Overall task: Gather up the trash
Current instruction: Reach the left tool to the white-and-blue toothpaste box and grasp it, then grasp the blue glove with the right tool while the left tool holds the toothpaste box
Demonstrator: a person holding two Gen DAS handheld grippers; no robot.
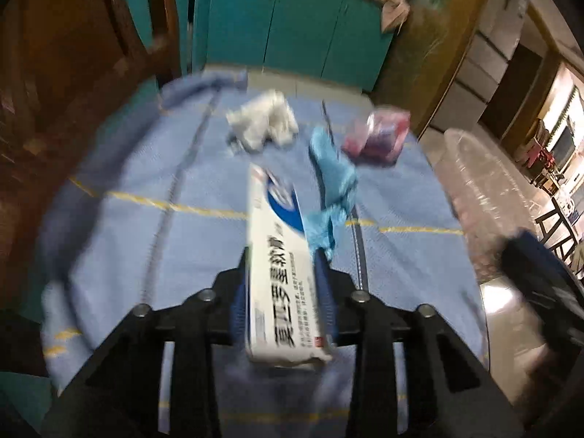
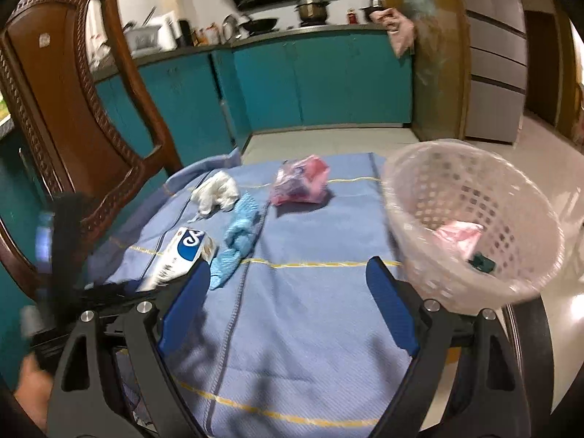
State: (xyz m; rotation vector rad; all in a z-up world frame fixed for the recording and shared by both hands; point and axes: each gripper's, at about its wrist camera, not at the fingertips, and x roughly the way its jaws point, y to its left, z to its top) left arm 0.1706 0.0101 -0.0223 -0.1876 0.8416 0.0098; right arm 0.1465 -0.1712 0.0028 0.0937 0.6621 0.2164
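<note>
A white and blue carton (image 1: 277, 219) sits between the blue pads of my left gripper (image 1: 283, 255), which is shut on it above the blue tablecloth (image 1: 146, 226). Beyond it lie a crumpled white tissue (image 1: 262, 120), a light blue wrapper (image 1: 332, 182) and a pink plastic bag (image 1: 376, 135). In the right wrist view my right gripper (image 2: 288, 270) stands open over the cloth with nothing between its fingers. The carton (image 2: 182, 252) shows at its left, the pink mesh basket (image 2: 398, 197) at its right, with pink trash (image 2: 460, 235) inside.
A carved wooden chair (image 2: 73, 91) stands at the table's left. Teal kitchen cabinets (image 2: 328, 80) line the back wall under a counter with pots. The basket sits tilted at the table's right edge, over a shiny pale floor (image 2: 547, 168).
</note>
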